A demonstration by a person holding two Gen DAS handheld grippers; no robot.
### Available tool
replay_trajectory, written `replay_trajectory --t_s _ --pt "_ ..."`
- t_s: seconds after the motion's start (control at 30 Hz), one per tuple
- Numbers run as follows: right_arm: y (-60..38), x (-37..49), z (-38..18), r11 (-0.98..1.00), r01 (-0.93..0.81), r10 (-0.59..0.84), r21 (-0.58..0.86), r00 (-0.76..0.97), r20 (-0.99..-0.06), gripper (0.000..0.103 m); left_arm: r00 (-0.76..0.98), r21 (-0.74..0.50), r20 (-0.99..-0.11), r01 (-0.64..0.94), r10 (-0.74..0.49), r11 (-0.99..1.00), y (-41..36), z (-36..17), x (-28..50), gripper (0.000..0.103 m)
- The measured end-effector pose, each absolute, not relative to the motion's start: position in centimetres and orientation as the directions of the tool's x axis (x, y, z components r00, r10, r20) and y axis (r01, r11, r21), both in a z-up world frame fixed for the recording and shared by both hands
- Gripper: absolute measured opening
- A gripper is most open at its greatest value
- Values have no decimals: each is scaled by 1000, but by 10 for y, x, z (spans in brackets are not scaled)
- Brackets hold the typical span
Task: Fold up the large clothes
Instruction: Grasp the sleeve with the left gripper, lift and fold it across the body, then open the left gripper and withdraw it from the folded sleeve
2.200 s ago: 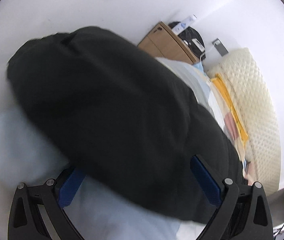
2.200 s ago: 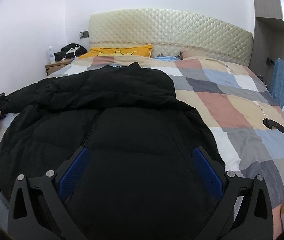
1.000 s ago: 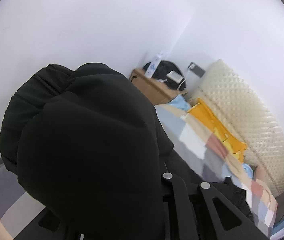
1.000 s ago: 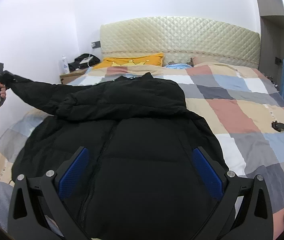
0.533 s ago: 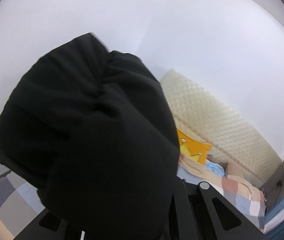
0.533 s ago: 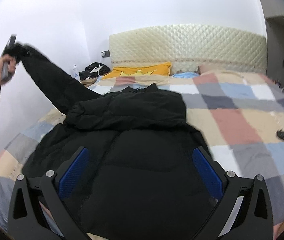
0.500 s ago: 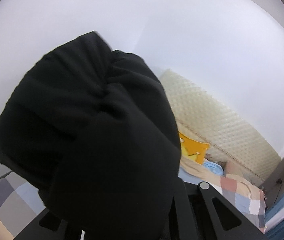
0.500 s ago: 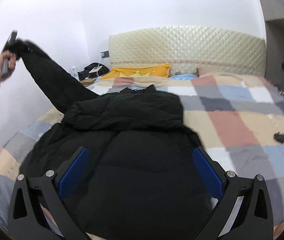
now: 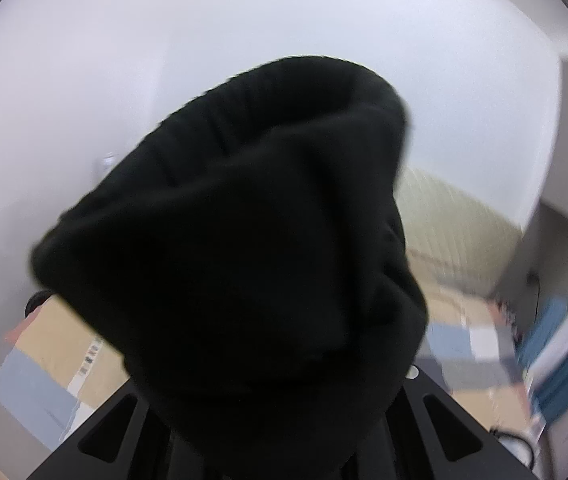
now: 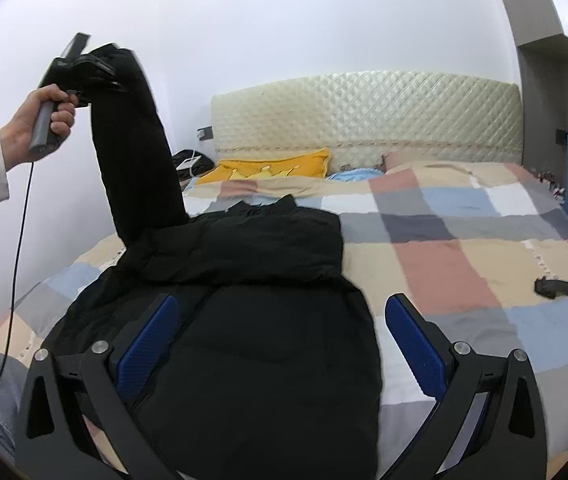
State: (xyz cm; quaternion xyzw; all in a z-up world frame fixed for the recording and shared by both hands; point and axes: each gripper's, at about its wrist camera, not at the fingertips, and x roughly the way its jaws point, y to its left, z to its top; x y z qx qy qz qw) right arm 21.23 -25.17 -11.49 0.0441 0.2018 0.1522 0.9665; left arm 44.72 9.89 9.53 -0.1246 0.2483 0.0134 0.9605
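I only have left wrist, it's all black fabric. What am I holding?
Observer: The jacket's sleeve. The left gripper is clamped on its cuff, lifted high above the bed.
Operator: Rest of the jacket?
Observer: The jacket lies flat on the bed; the other sleeve is folded across the chest.
Operator: Right gripper?
Observer: The right gripper is open above the jacket's lower half, gripping nothing.

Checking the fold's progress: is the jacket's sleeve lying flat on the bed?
No, the left hand-held gripper holds the sleeve raised above the bed.
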Motion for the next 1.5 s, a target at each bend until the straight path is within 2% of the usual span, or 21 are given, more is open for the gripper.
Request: replay_trajectory --t_s 0.17,0.4,0.5,0.6,0.63,0.77,0.93,1.07,1.27,1.33,1.4,1.47,1.5 --pt "-268 206 -113 949 -256 307 183 885 -351 103 834 -162 -537 46 -127 986 12 63 478 12" --pt "-283 209 -118 939 -252 321 233 884 -340 103 768 -73 -615 168 -177 983 -94 -17 509 12" --pt "-290 212 -120 937 -242 320 252 884 -342 103 745 -32 -647 186 -162 982 -117 -59 517 12" --pt "-294 219 -126 932 -233 323 276 879 -350 103 800 116 -597 161 -61 980 -165 -98 511 13" --pt "-296 221 -128 932 -232 325 280 877 -354 103 804 119 -591 162 -61 980 -178 -112 506 14" --pt "-303 232 -138 926 -213 326 311 867 -378 103 748 69 -660 149 -66 986 -190 -165 509 14" --pt "-310 241 -146 920 -194 327 341 860 -393 103 707 151 -708 166 -11 975 -202 -210 526 18" --pt "-310 249 -151 924 -182 319 337 854 -411 103 687 167 -727 194 -12 967 -200 -228 531 21" --pt "-309 251 -155 931 -167 302 323 852 -429 103 686 87 -724 197 -73 977 -194 -207 511 33" --pt "-309 249 -154 934 -165 295 317 857 -423 103 706 80 -704 193 -82 978 -189 -192 501 43" --pt "-309 247 -153 936 -164 289 310 862 -416 103 730 88 -679 183 -75 979 -183 -177 487 73" --pt "-311 244 -152 937 -161 285 311 867 -409 103 748 108 -660 180 -65 978 -178 -165 473 84" --pt "-311 243 -151 936 -160 284 313 869 -405 103 757 117 -651 185 -66 976 -175 -158 466 84"
